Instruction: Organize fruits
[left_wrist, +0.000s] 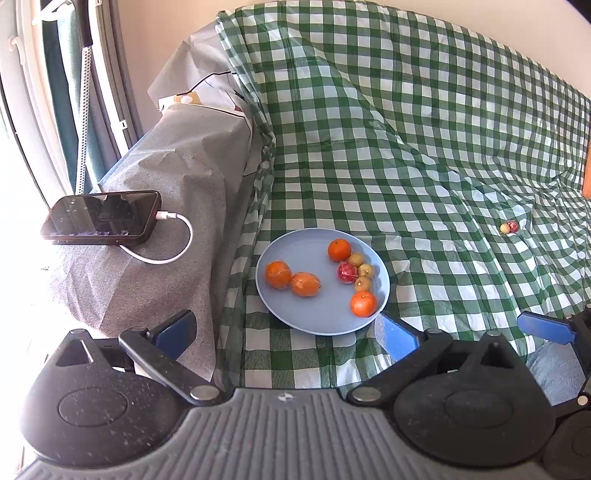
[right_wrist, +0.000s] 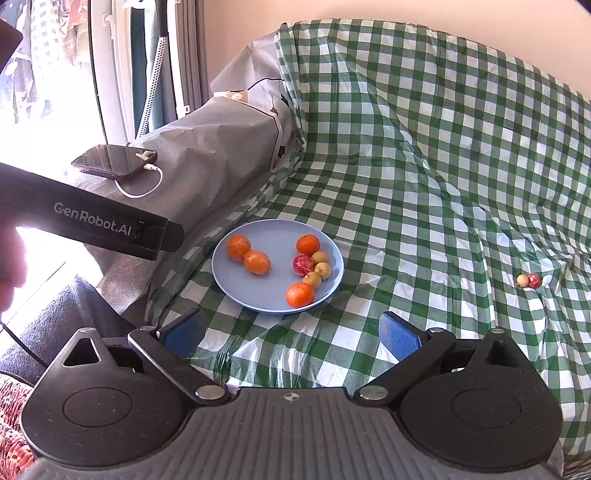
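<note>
A light blue plate (left_wrist: 291, 254) (right_wrist: 273, 232) sits on the green checked cloth and holds several fruits: oranges (left_wrist: 278, 274) (right_wrist: 238, 247), small tan fruits (left_wrist: 362, 284) (right_wrist: 322, 270) and one red fruit (left_wrist: 347, 272) (right_wrist: 303, 264). Two small fruits, one pale and one red (left_wrist: 509, 227) (right_wrist: 529, 280), lie loose on the cloth far to the right. My left gripper (left_wrist: 286, 332) is open and empty, just in front of the plate. My right gripper (right_wrist: 291, 334) is open and empty, in front of the plate and to its right.
A black phone (left_wrist: 101, 218) (right_wrist: 114, 160) with a white charging cable lies on a grey covered armrest at the left. The left gripper's body (right_wrist: 92, 225) crosses the right wrist view at the left. A window is at the far left.
</note>
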